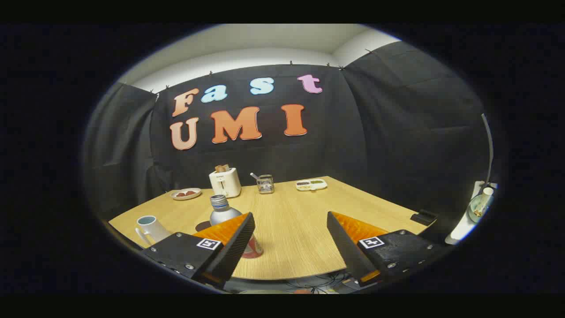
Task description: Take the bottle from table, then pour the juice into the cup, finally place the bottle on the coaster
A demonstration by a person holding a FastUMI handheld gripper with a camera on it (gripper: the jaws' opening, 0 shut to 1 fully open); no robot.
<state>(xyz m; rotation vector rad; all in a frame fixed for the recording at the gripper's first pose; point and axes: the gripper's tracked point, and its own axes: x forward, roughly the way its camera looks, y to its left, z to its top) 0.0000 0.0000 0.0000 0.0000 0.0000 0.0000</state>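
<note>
Two jaws spread wide, gripping nothing, bottle (226,216) standing behind the left one.

No legible text on the bottle (225,213), toaster (225,182) or cup (148,226). Each finger of the wide-open gripper (291,234) carries a square coded marker, not readable as text.

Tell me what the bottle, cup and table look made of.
Bottle: likely aluminium, dull silver sheen, ridged neck. Cup: looks glazed ceramic, glossy white. Table: wood or laminate, pale grain lines. Tongs open; the bottle is behind the left finger.
</note>
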